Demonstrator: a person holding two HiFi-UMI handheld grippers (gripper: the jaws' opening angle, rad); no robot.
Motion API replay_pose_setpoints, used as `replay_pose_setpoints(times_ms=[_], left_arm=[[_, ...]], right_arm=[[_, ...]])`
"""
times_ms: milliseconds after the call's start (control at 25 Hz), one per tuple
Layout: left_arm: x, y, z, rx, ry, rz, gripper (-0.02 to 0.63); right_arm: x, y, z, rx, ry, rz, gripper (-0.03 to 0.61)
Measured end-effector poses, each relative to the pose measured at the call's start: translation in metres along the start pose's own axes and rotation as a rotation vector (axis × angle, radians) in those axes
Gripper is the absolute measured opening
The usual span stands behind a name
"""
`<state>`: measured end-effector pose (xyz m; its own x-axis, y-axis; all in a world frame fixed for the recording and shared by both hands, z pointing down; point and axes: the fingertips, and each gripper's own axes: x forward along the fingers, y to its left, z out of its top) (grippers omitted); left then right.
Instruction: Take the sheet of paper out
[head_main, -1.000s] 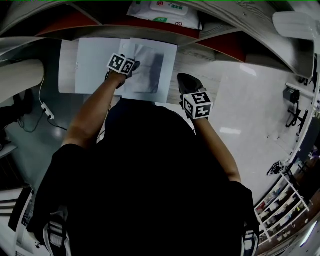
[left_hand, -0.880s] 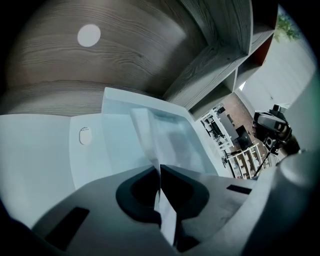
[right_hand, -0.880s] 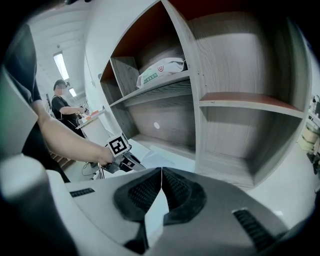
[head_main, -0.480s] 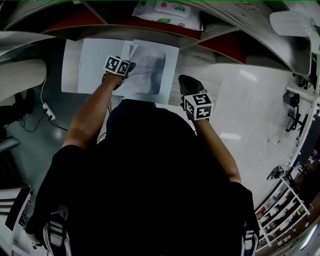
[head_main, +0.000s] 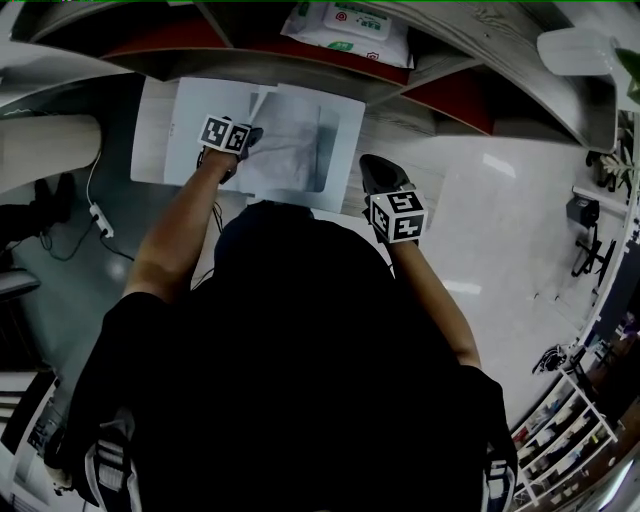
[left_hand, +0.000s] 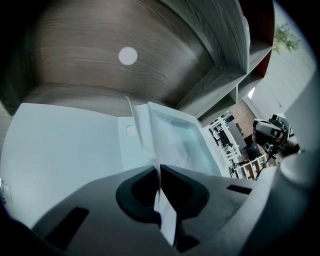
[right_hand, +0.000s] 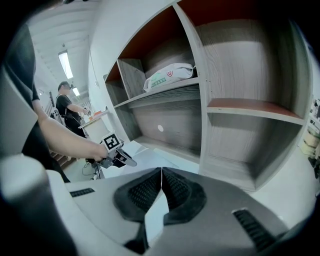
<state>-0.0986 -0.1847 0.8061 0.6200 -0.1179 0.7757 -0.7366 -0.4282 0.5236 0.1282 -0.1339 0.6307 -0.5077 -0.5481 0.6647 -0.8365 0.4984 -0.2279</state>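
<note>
A clear plastic sleeve (head_main: 300, 150) lies on the floor in front of the shelf unit, with a white sheet of paper (left_hand: 167, 145) partly inside it. My left gripper (head_main: 232, 148) is shut on that sheet's near edge, and a strip of paper runs between the closed jaws (left_hand: 160, 176). The pinched edge stands up as a raised fold (head_main: 257, 103) at the sleeve's left side. My right gripper (head_main: 368, 168) sits at the sleeve's right edge. Its jaws (right_hand: 161, 175) are closed with a thin pale sheet between them, apparently the sleeve's edge.
Another white sheet (head_main: 165, 130) lies on the floor left of the sleeve. The grey wooden shelf unit (right_hand: 220, 107) stands just beyond, with a bagged pack (head_main: 350, 25) on a shelf. A white cable (head_main: 95, 200) trails at the left. A person (right_hand: 67, 107) stands far off.
My left gripper has moved left along the sleeve with the paper's edge in it, and the raised fold of paper has followed. The right gripper has stayed put.
</note>
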Motion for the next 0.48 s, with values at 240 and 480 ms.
replay_pose_setpoints(times_ms=[240,480], left_arm=[[-0.020,0.012,-0.008,-0.029,-0.021,0.028,0.018],[-0.046,0.015,-0.012,-0.042,-0.061,0.037,0.018]], right_arm=[[-0.001,0.005,0.007,-0.001,-0.023,-0.001,0.012],[-0.006,0.010,0.010,0.002,-0.033,-0.003,0.012]])
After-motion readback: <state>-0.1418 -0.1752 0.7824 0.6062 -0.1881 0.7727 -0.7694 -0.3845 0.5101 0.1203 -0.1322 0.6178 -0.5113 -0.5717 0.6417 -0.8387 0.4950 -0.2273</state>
